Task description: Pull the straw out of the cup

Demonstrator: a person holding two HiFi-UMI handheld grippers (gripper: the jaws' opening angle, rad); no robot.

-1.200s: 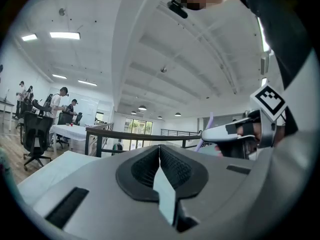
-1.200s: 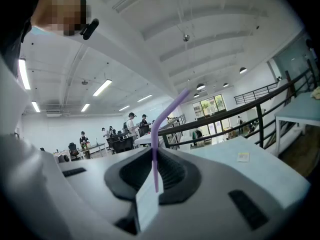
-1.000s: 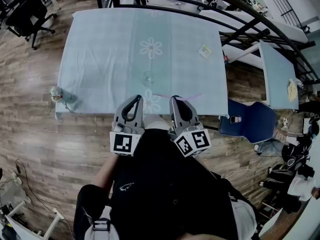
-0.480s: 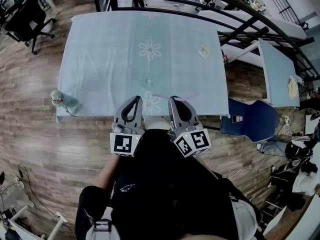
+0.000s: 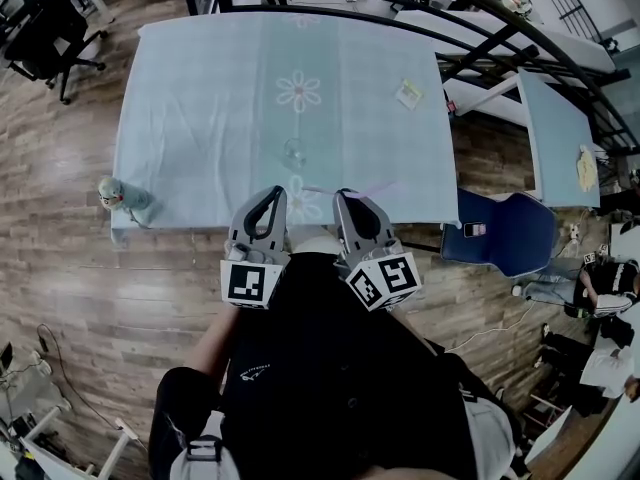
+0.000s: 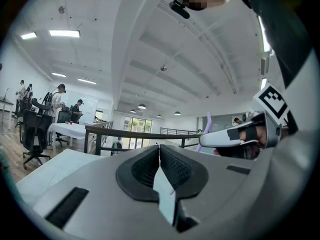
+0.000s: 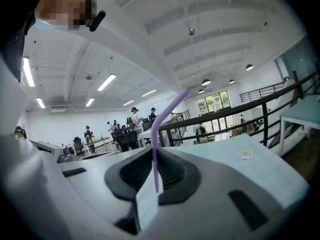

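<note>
Pinching the purple straw (image 7: pixel 154 134): your right gripper (image 7: pixel 152 154), jaws nearly closed on it, at the near edge of the table (image 5: pixel 190 88). Straw's apart from the cup (image 5: pixel 294 153), which stands farther in. Your left gripper (image 6: pixel 159 148): jaws together, empty.

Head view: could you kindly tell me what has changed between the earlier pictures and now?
Nothing visibly moved, apart from a slight drift of the picture itself. The right gripper stays shut on the purple straw, the left gripper stays shut and empty beside it, and the clear cup stands on the table without the straw.
</note>
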